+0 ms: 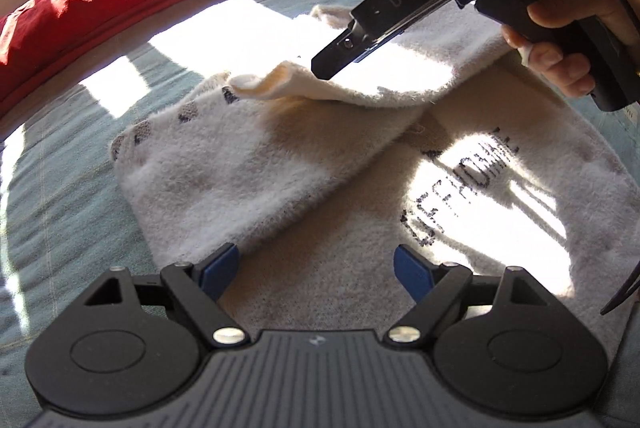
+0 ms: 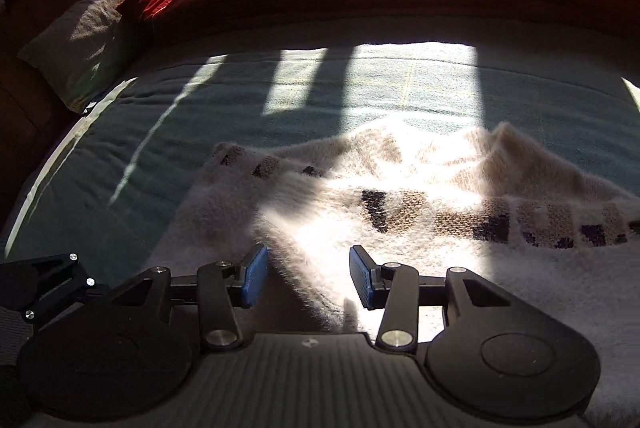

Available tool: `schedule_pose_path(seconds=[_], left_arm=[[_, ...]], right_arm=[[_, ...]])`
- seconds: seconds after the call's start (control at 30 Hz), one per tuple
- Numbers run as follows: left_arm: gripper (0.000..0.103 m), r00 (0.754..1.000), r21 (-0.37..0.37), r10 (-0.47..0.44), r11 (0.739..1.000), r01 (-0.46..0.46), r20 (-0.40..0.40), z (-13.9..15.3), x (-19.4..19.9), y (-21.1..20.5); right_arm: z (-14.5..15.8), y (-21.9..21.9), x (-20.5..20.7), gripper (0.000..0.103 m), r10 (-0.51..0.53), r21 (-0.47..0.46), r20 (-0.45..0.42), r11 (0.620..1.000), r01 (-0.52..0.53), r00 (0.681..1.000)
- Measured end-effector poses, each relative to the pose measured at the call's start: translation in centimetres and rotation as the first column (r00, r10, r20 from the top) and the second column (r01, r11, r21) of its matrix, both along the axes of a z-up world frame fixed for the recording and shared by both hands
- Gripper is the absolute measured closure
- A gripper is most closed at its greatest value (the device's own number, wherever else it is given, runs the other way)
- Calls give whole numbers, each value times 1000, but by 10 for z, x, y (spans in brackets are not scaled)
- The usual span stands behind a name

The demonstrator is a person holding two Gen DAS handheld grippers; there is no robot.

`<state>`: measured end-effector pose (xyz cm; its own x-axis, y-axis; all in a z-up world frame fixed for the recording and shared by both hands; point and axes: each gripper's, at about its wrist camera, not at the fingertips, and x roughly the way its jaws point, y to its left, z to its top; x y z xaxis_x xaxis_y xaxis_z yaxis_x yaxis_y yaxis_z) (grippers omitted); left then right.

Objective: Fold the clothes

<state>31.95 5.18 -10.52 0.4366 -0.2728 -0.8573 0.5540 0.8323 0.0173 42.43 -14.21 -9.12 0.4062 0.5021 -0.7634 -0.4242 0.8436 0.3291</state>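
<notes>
1. Fuzzy cream sweater (image 1: 280,164), dark knit lettering, lies on your bed's green quilt (image 1: 60,188).
2. Left claw (image 1: 316,268): wide open, empty, over its near part.
3. Right claw (image 2: 306,276): open, empty, over a sleeve fold.

Harsh window sun, blown highlights, barred shadows, fisheye-curved edges.
</notes>
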Motion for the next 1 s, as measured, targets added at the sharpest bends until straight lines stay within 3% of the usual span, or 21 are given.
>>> schedule_pose_path(seconds=[0.2,0.43,0.63,0.73,0.8,0.93,1.0], left_arm=[[18,999,-14,-11,1000,12,40,20,16,-28],[18,988,-9,-66,998,68,142,25,51,-97],[18,995,-16,-6,1000,8,100,-11,90,-128],[18,997,11,70,997,-70,43,-36,107,-116],[8,994,0,105,994,-105,13,-41,115,-107],[6,995,22,102,995,-102,0,-43,121,-105],[5,996,34,93,995,-93,-1,-43,121,-106]], right_arm=[[20,-57,-22,50,-74,-55,51,996,76,996],[24,-154,-60,46,-251,-104,52,961,255,967],[-11,-210,-82,45,-375,-181,9,911,370,927],[-33,-226,-83,45,-424,-150,-22,897,416,905],[-43,-233,-75,45,-454,-111,-33,887,448,890],[-52,-239,-56,46,-490,-52,-31,871,488,871],[-56,-236,-47,55,-479,-100,-32,875,474,877]])
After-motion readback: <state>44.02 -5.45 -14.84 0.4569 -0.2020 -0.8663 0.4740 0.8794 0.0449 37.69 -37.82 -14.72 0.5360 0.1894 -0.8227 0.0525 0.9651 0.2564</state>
